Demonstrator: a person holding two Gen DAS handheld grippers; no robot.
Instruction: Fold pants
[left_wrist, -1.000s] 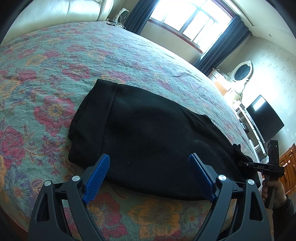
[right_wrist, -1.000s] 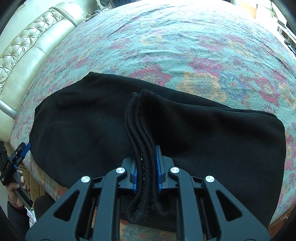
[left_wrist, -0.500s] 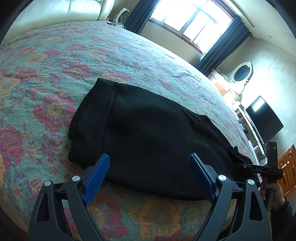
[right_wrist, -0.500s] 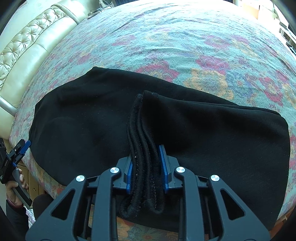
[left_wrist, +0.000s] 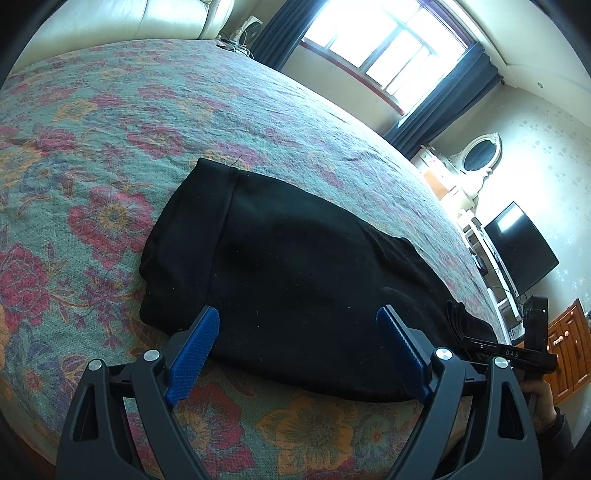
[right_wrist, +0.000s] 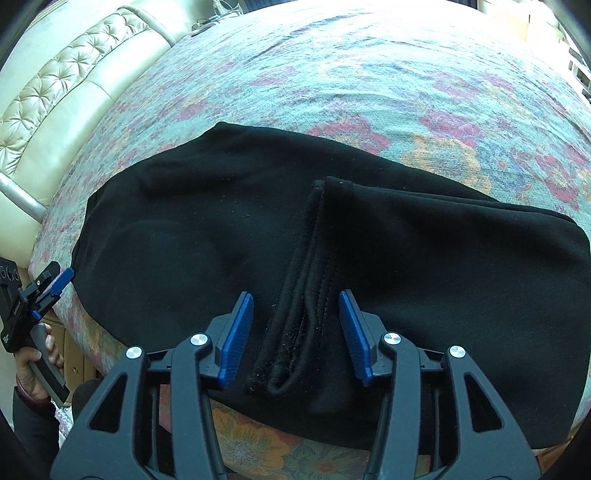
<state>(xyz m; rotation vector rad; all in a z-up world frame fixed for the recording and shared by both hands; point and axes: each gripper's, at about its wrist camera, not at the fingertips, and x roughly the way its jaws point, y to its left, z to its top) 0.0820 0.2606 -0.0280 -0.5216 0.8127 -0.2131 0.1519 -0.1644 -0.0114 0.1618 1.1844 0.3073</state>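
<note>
Right wrist view looks down on black pants (right_wrist: 258, 236) lying folded on the bed (right_wrist: 369, 74), near its edge and well away from the headboard (right_wrist: 66, 92). The right tool (right_wrist: 295, 328) has its jaws opening, blue pads standing clear on either side of a bunched band of thick hem (right_wrist: 306, 295) that lies between them without being pressed. The left tool (left_wrist: 299, 354) hangs wide open with nothing in it, just short of the end of the pants nearer the headboard. The cloth looks like soft, heavyish fleece: limp, likely to sag and drag rather than slide, not at all fragile, and its lint-catching nap should give the pads good bite. I would take it at the stacked hem or at the corners of the near edge, pinching all layers together, since a single layer would probably peel off and spoil the fold.
</note>
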